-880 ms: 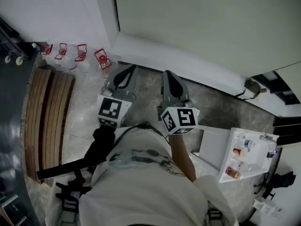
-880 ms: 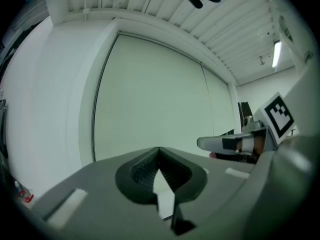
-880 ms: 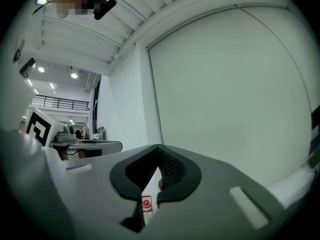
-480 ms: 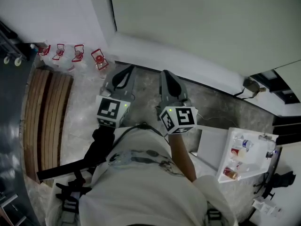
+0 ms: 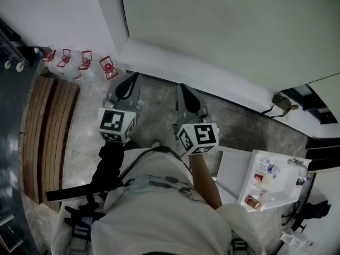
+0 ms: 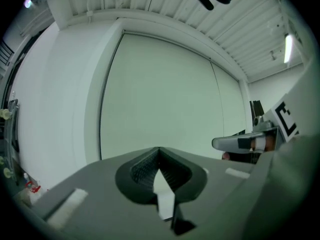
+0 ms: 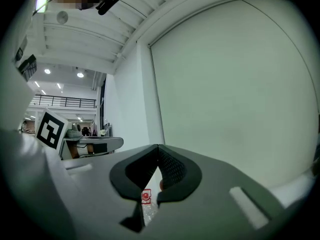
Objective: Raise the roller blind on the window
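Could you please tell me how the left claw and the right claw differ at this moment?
The left claw sits nearer the wooden slats; the right claw nearer the white trolley. A black-sleeved arm bears the left claw, a bare forearm the right claw. Both are shut, empty, and point at the blind.

Roller blind (image 5: 228,31) mounted ahead, above sill (image 5: 186,70). Left gripper (image 5: 128,79) and right gripper (image 5: 184,89) held side by side before sill. Slatted bench (image 5: 48,132) laid on floor (image 5: 239,126) at far left. Row of small objects (image 5: 79,60) set beyond bench, against wall (image 5: 58,15). Tray (image 5: 284,185) with bottles (image 5: 265,169) placed at right.
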A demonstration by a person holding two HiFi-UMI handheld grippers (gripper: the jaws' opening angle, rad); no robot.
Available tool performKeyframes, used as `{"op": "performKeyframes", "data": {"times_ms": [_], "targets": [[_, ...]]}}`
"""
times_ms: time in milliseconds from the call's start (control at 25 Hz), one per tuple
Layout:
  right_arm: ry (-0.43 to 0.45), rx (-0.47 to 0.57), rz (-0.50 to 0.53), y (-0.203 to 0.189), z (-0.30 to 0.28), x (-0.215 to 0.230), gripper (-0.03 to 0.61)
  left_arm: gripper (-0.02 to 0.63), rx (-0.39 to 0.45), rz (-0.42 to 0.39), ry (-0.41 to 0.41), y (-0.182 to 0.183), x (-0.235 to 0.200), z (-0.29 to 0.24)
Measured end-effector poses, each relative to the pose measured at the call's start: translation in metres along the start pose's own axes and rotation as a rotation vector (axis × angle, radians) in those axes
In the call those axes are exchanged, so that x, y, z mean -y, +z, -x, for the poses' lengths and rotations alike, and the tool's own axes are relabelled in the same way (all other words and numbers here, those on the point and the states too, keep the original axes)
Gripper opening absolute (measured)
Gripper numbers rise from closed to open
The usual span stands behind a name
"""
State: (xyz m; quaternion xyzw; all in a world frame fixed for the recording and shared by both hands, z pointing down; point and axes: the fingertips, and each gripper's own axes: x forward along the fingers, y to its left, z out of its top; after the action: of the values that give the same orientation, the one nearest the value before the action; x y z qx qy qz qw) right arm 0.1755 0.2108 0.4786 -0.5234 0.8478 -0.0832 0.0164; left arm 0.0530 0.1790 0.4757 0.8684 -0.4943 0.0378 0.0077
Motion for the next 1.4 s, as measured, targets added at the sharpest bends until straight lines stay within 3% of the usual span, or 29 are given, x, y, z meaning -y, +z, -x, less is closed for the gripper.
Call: {"op": "performKeyframes", "data": {"times_ms": [280, 640, 880, 1400], "targets": [[0.010, -0.020, -0.026, -0.006, -0.012, 0.010, 0.002, -0.002, -0.023, 0.007, 0.054, -0.003, -0.021, 0.003], [-0.006, -0.037, -0.038, -0.006, -0.063, 0.006, 0.002, -0.002, -0.040, 0.029, 0.037, -0.008, -0.064, -0.034], [-0.038, -0.040, -0.039, -0.005, -0.144, 0.006, 0.002, -0.002, -0.042, 0.046, -0.006, -0.014, -0.127, -0.080], [0.042, -0.057, -0.028, 0.009, -0.184, 0.012, 0.002, -0.002, -0.067, 0.074, 0.042, -0.016, -0.147, -0.096]]}}
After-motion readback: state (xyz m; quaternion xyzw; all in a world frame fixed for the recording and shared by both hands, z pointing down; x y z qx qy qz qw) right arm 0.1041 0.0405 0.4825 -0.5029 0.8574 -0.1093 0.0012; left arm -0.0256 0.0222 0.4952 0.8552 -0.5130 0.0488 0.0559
